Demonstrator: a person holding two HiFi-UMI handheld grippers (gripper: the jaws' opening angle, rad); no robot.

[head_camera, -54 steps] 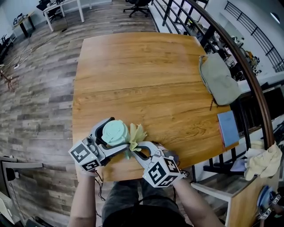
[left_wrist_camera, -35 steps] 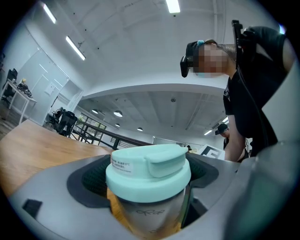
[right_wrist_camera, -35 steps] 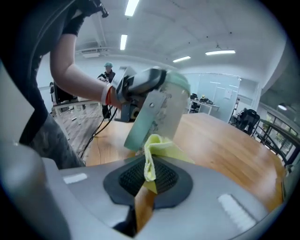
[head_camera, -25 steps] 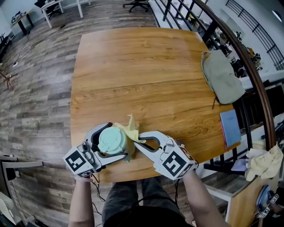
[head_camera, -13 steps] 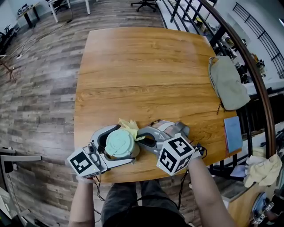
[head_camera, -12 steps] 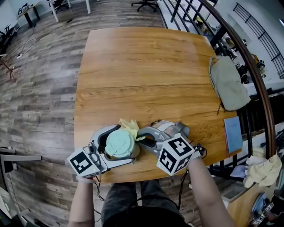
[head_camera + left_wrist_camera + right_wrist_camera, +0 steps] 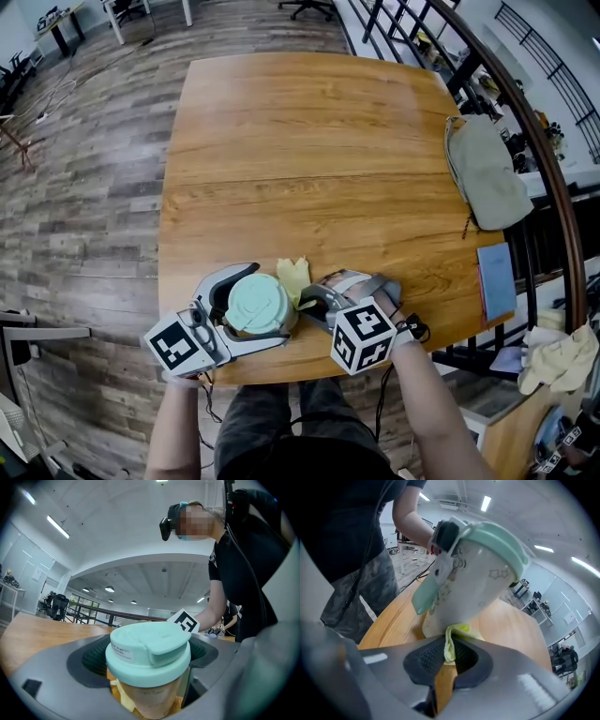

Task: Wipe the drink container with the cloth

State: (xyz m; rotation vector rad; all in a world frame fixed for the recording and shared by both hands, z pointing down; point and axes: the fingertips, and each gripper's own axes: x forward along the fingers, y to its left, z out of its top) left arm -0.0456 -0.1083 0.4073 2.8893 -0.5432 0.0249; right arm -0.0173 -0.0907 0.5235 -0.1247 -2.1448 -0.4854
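Observation:
A cup (image 7: 258, 303) with a mint-green lid (image 7: 148, 649) stands near the front edge of the wooden table (image 7: 309, 150). My left gripper (image 7: 246, 309) is shut on the cup, one jaw on each side of its body below the lid. The yellow cloth (image 7: 294, 277) lies against the cup's right side. My right gripper (image 7: 312, 296) is shut on the cloth (image 7: 451, 644), pinching a fold of it right at the base of the cup (image 7: 473, 573).
A grey-green bag (image 7: 487, 173) lies at the table's right edge, with a blue booklet (image 7: 497, 279) nearer me. A railing (image 7: 525, 122) runs past the right side. A cream rag (image 7: 561, 347) rests on a low stand at the lower right.
My right gripper has swung with the cloth around the cup's right side, from in front of it to behind and back. The cup and left gripper shifted only slightly.

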